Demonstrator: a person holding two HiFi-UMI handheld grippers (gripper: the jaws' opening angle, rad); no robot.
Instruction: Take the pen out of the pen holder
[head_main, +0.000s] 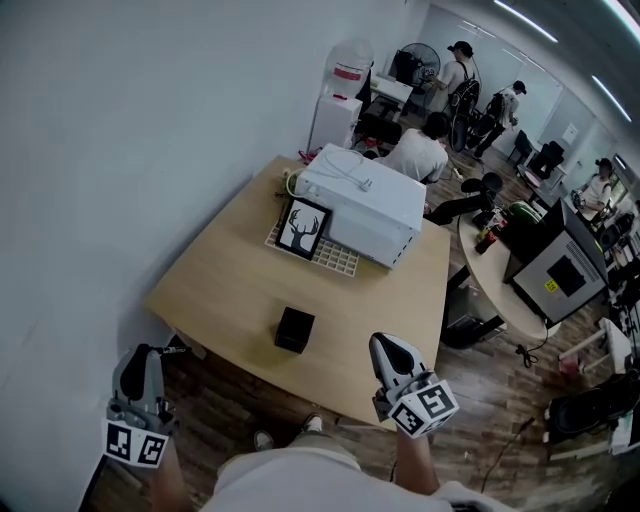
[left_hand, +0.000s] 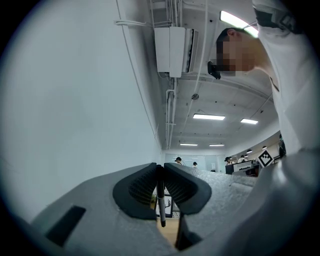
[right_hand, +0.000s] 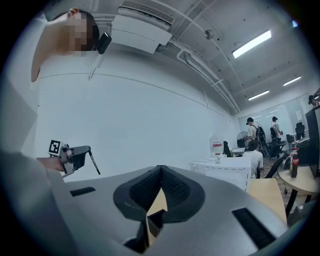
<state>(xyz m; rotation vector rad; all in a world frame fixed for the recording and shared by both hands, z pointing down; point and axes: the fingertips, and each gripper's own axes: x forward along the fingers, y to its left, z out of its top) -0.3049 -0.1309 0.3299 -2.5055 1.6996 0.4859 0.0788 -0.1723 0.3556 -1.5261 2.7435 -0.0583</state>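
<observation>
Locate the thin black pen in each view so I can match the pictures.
Left gripper view: thin black pen at bottom centre, upright, clamped between the jaws.
Right gripper view: far left, sticking out of the left gripper.
Head view: too small to make out; that gripper sits bottom left.
Shared landmark: light wooden table.

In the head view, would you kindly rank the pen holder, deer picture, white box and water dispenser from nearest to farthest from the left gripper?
From the left gripper:
1. pen holder, near middle of the table
2. deer picture, farther back, mid-table
3. white box, behind the picture, to its right
4. water dispenser, beyond the table's far end
</observation>
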